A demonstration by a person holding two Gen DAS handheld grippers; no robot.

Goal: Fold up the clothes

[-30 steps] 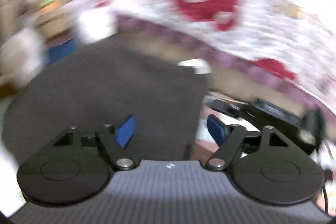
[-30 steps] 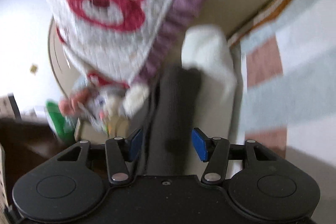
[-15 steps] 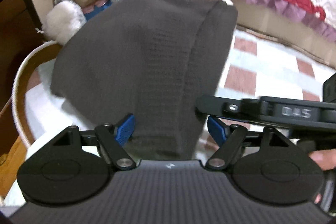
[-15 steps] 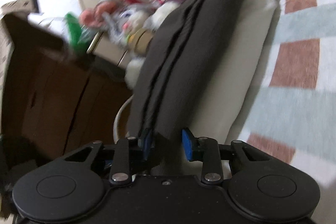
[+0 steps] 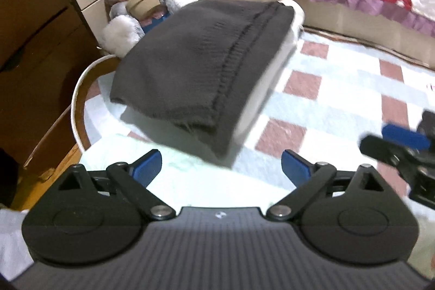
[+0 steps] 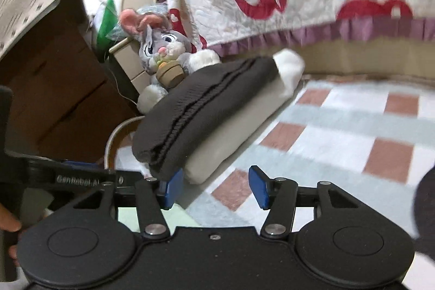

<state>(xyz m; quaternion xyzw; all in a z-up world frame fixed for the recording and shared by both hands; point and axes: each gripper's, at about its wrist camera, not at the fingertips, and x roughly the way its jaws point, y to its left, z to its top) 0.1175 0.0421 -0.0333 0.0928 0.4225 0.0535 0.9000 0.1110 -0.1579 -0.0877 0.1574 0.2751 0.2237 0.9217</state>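
The left gripper (image 5: pixel 221 164) has just spread its jaws wide, nothing between them. The right gripper (image 6: pixel 214 186) has also just reopened and holds nothing. Just ahead of both lies the folded dark sweater (image 5: pixel 201 67), stacked on a white garment (image 6: pixel 231 132) on the checked bedcover (image 5: pixel 339 89). Withdraw low and straight so neither of the 2 claws snags the knit edge. Beyond sits a plush rabbit (image 6: pixel 165 56).

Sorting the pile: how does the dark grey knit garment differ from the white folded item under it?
The dark grey knit garment lies on top; the white folded item lies beneath it, on the checked cover. The knit is ribbed with visible stacked edges; the white item looks smooth and blocky. The white item sticks out past the knit on one side. Both are folded and lie untouched by either gripper.
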